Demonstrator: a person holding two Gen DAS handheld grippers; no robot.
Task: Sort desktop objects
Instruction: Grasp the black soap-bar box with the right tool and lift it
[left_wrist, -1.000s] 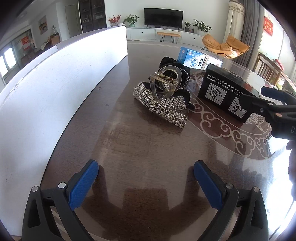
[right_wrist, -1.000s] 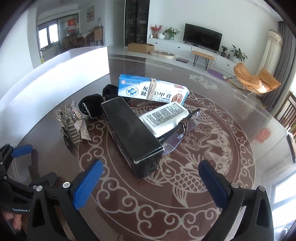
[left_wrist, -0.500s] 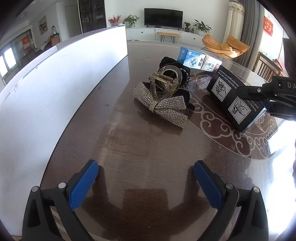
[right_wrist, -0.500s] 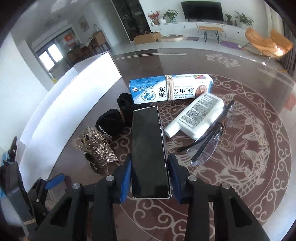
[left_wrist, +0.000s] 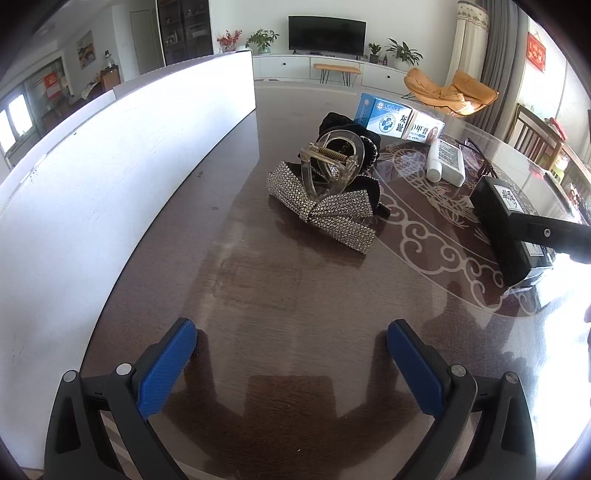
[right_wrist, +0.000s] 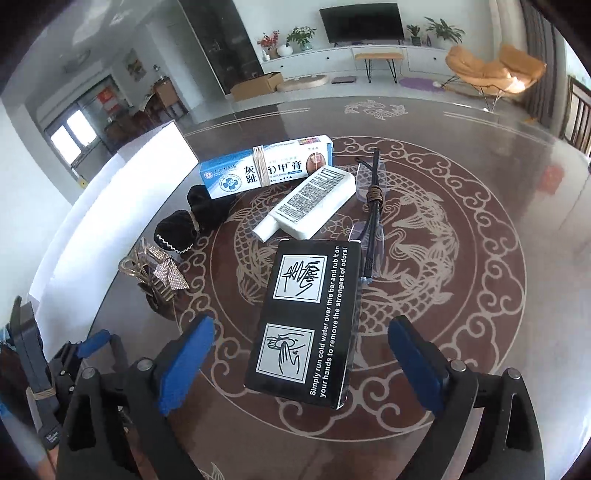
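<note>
Between the opening fingers of the right claw (right_wrist: 299, 362), the black box (right_wrist: 308, 317) is now released, relaid flat and touched by neither pad; the left claw (left_wrist: 291, 365) is held open and empty, so another item can be sorted next.

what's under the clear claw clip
The clear claw clip sits on a rhinestone bow and black fabric hair pieces; what lies beneath those is hidden.

A home living room: television (right_wrist: 360, 23), orange lounge chair (right_wrist: 495, 68) (potted plants (right_wrist: 301, 36) too).
</note>
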